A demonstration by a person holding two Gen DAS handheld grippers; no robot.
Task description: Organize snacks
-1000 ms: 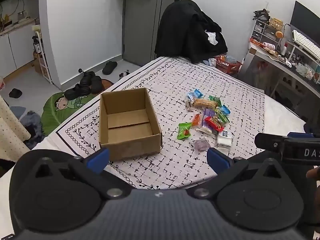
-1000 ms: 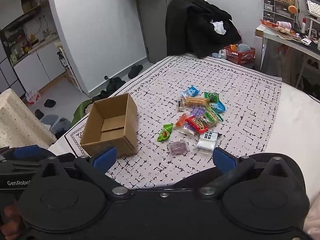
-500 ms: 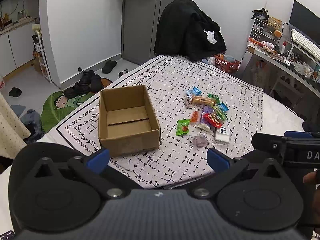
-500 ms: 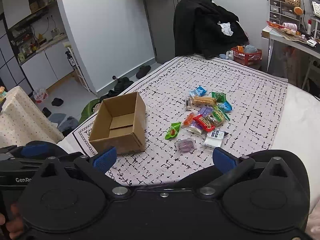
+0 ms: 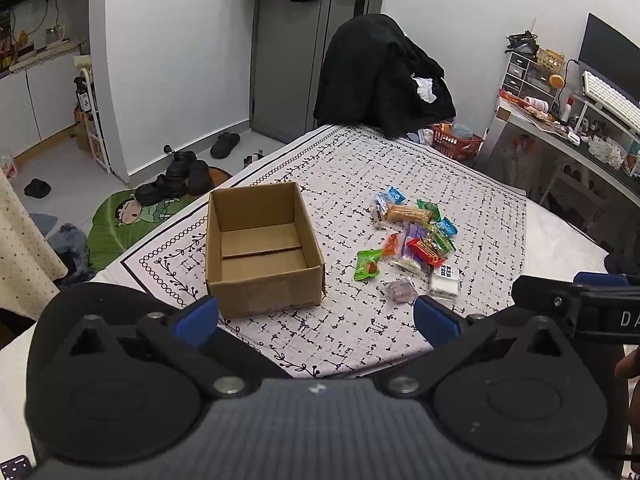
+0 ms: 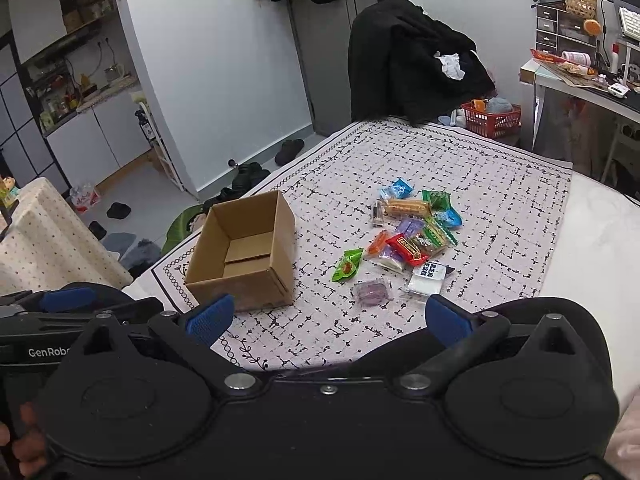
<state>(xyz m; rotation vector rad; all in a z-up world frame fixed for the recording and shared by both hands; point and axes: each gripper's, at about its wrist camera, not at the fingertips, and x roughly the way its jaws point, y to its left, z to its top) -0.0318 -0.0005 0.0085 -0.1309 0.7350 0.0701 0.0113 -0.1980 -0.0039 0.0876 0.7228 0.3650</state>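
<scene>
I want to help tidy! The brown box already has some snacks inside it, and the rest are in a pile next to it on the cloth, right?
Not quite: the cardboard box is empty, as the left wrist view shows. All the snacks lie in a pile beside it on the patterned cloth.

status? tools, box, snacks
Left tool and right tool open, holding nothing. Cardboard box empty. Snack pile loose on patterned cloth, right of the box. Nothing blocking.

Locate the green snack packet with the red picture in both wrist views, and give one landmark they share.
Left wrist view: the green snack packet lies just right of centre, between the cardboard box and the snack pile.
Right wrist view: the packet sits at centre, right of the box.
Shared landmark: the cardboard box.
</scene>
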